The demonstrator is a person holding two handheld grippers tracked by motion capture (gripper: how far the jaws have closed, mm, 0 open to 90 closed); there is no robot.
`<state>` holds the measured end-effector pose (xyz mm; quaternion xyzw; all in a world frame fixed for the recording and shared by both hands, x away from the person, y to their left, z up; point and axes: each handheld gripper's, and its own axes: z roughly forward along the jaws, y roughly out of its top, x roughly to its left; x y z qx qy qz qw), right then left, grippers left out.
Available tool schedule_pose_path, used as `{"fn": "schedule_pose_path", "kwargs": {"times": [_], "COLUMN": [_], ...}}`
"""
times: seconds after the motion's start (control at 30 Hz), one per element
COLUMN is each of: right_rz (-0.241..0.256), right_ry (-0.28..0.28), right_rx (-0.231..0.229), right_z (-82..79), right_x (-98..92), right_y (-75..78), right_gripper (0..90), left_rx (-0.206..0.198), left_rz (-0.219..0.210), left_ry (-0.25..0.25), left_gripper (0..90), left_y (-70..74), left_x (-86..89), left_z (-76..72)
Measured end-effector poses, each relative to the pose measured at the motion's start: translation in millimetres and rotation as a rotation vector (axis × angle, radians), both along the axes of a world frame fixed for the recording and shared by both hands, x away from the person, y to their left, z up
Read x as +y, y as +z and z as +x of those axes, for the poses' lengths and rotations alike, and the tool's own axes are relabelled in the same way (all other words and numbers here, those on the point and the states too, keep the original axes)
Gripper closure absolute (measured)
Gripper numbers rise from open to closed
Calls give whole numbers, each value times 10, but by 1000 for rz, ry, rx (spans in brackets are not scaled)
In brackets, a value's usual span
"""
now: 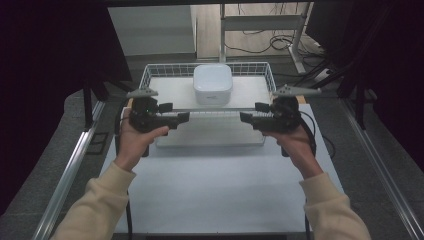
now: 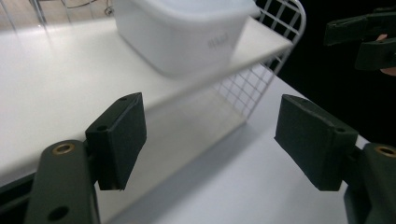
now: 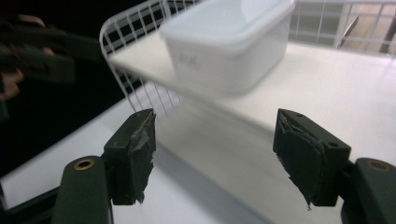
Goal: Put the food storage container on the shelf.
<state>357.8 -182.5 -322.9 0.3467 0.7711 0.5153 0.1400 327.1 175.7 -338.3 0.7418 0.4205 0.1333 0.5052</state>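
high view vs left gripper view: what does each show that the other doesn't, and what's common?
High view alone: the person's forearms in cream sleeves, the left gripper seen from above, the whole wire basket, the table, cables on the floor behind.

Left gripper view alone: the left gripper's own two black jaws close up, standing wide apart with nothing between them, and the grey marking on the container's side.

Both: the white lidded container on the basket's white base, the basket's wire wall, and the right gripper.

White box (image 1: 212, 84), white wire basket (image 1: 150, 75), black fingers (image 2: 119, 140).
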Motion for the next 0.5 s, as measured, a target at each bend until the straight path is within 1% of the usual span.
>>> {"fn": "schedule_pose_path", "kwargs": {"times": [0.03,0.07,0.1,0.13,0.17,0.2,0.23,0.27,0.33,0.4,0.43,0.5], "right_rz": [-8,-15,-17,-22,-18,-18,-13,-13,-17,-14,-17,-43], "right_ry": [5,12,15,23,29,29,34,34,29,6,-6,-23], "right_rx": [-8,-9,-10,-7,1,1,15,15,22,18,21,17], "right_z": [-70,-151,-198,-266,-350,-350,-438,-438,-500,-574,-608,-691], "right_x": [-15,-33,-43,-60,-89,-89,-130,-130,-167,-212,-231,-263], "right_y": [-51,-122,-166,-246,-358,-358,-500,-500,-602,-716,-774,-911], "right_gripper": [299,299,299,299,300,300,300,300,300,303,306,307], "left_rx": [0,8,20,21,24,24,39,39,54,72,85,104], "left_rz": [3,9,13,20,39,39,51,51,54,64,65,72], "left_ry": [-8,-12,-20,-26,-26,-26,-19,-19,-15,-15,-4,-4], "left_gripper": [241,241,241,241,242,242,242,242,243,243,244,246], "left_y": [-65,-107,-183,-247,-370,-370,-520,-520,-672,-823,-914,-1027], "left_x": [19,28,39,48,63,63,82,82,116,150,168,189], "left_z": [-77,-121,-195,-250,-341,-341,-436,-436,-516,-578,-613,-642]}}
